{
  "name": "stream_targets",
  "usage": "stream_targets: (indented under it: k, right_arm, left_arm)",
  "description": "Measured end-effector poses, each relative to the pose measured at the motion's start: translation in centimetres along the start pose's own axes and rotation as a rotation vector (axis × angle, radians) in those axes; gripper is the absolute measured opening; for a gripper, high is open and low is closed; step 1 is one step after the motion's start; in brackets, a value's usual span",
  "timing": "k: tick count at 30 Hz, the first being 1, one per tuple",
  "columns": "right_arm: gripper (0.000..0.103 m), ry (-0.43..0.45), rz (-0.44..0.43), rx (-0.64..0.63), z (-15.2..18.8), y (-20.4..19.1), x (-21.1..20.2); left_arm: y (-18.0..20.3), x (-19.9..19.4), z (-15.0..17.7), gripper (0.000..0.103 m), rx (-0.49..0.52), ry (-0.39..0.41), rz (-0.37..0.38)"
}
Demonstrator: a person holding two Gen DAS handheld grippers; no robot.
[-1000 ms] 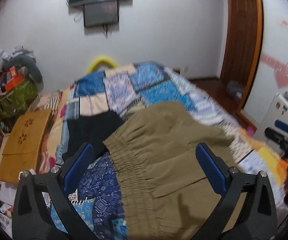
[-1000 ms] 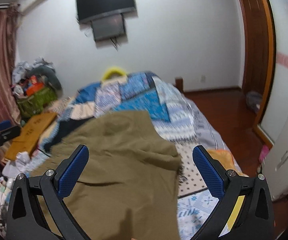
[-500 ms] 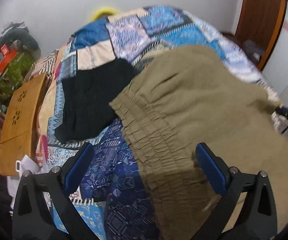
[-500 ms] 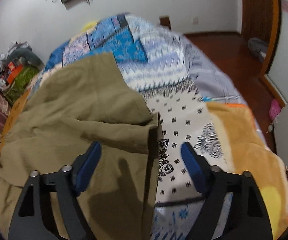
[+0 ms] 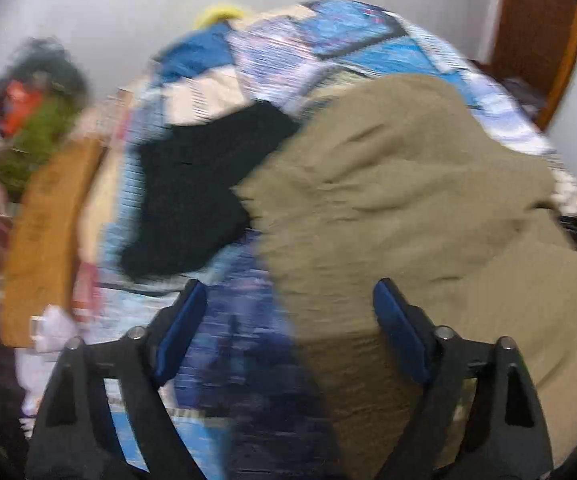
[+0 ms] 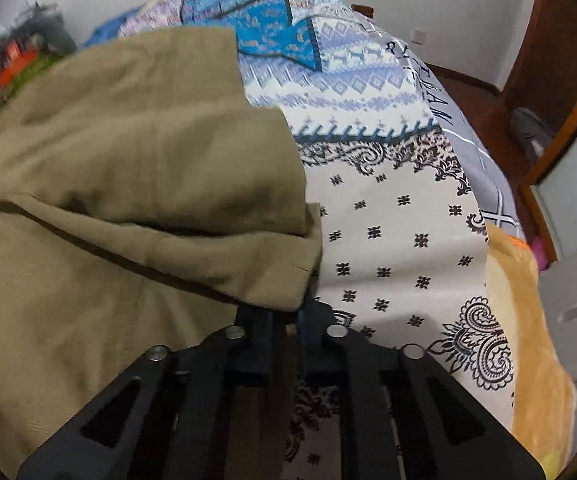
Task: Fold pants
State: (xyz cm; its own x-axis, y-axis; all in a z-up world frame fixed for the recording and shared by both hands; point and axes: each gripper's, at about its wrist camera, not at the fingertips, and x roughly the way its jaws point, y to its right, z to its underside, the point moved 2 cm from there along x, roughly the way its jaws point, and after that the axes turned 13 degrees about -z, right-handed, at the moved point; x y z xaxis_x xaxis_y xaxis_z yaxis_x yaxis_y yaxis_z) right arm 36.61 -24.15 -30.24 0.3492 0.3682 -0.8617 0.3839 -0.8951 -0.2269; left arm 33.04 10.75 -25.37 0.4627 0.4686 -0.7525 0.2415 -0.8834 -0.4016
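Olive-khaki pants lie spread on a patchwork quilt on the bed. My left gripper is open, its jaws straddling the pants' left edge near the waistband; the view is blurred by motion. My right gripper is shut on the pants at the lower right corner of the folded leg hems, where the fabric edge sits between its fingers. The quilt lies bare to the right of that corner.
A black garment lies on the quilt left of the pants. A wooden board and a cluttered pile stand at the bed's left. A wooden door and floor are at the right.
My right gripper has closed on the corner of the pants' hems. My left gripper has narrowed and moved in over the pants' left edge.
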Motion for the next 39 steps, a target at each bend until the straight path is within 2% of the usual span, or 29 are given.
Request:
stream_targets:
  k: [1, 2, 4, 5, 7, 9, 10, 11, 14, 17, 20, 22, 24, 28, 30, 32, 33, 37, 39]
  right_arm:
    - [0.008, -0.006, -0.003, 0.007, 0.0, 0.2, 0.1]
    - [0.008, -0.008, -0.007, 0.016, 0.0, 0.3, 0.1]
    - [0.008, -0.011, -0.01, 0.021, 0.0, 0.3, -0.2]
    - [0.008, -0.009, -0.012, 0.015, 0.2, 0.2, -0.2]
    - [0.008, -0.01, -0.014, 0.006, 0.4, 0.1, -0.6]
    - [0.011, -0.015, -0.02, 0.003, 0.5, 0.0, -1.3]
    - [0.018, -0.011, -0.025, -0.002, 0.7, -0.2, -2.0]
    - [0.027, -0.002, -0.026, -0.009, 0.6, -0.3, -2.6]
    - [0.051, 0.073, -0.008, -0.062, 0.5, -1.0, -5.2]
    - [0.06, 0.143, -0.009, -0.09, -0.1, -1.4, -7.4]
    - [0.064, 0.203, -0.035, -0.077, -1.5, -1.2, -8.6]
    - [0.064, 0.219, -0.049, -0.064, -2.5, -1.0, -8.5]
    - [0.064, 0.197, -0.052, -0.05, -3.9, -0.4, -7.3]
    - [0.064, 0.085, -0.034, -0.02, -5.4, 0.2, -3.3]
    - [0.06, 0.04, -0.07, -0.012, -5.3, 0.2, -1.7]
    - [0.03, -0.046, -0.139, -0.016, -4.9, -0.3, 0.1]
    - [0.028, -0.074, -0.136, -0.02, -4.7, -0.6, 0.7]
    - [0.015, -0.081, -0.078, -0.085, -4.4, -1.9, 2.0]
    - [0.015, -0.075, -0.069, -0.072, -4.4, -1.9, 2.1]
  left_arm:
    - [-0.7, 1.0, 0.3, 0.042, 0.005, -0.02, -0.102]
    - [-1.5, 2.4, 0.9, 0.036, -0.011, -0.077, -0.109]
    - [-3.2, 5.2, 2.4, 0.035, -0.094, -0.248, 0.069]
    - [-3.8, 5.7, 2.8, 0.034, -0.127, -0.274, 0.109]
    - [-5.0, 5.3, 3.1, 0.034, -0.17, -0.255, 0.149]
    - [-5.6, 3.7, 2.6, 0.037, -0.156, -0.194, 0.148]
    - [-5.7, 2.9, 2.2, 0.044, -0.146, -0.166, 0.148]
    - [-5.7, 2.4, 2.0, 0.056, -0.14, -0.146, 0.15]
    - [-5.4, -0.2, 0.8, 0.079, -0.134, -0.048, 0.18]
    - [-4.6, -1.9, -0.6, 0.089, -0.117, 0.008, 0.229]
    - [-2.5, -2.1, -2.1, 0.089, -0.079, 0.002, 0.264]
    - [-1.3, -1.6, -2.6, 0.089, -0.058, -0.019, 0.27]
    - [0.0, -0.6, -3.2, 0.089, -0.038, -0.05, 0.278]
    - [1.1, 1.9, -2.8, 0.089, -0.056, -0.141, 0.291]
    - [1.3, 3.0, -2.5, 0.089, -0.077, -0.173, 0.321]
    - [1.0, 3.5, -2.4, 0.09, -0.091, -0.157, 0.302]
    - [0.8, 3.7, -2.4, 0.09, -0.095, -0.139, 0.265]
    - [0.1, 4.1, -2.1, 0.09, -0.094, -0.094, 0.202]
    - [0.0, 3.8, -2.1, 0.09, -0.079, -0.071, 0.179]
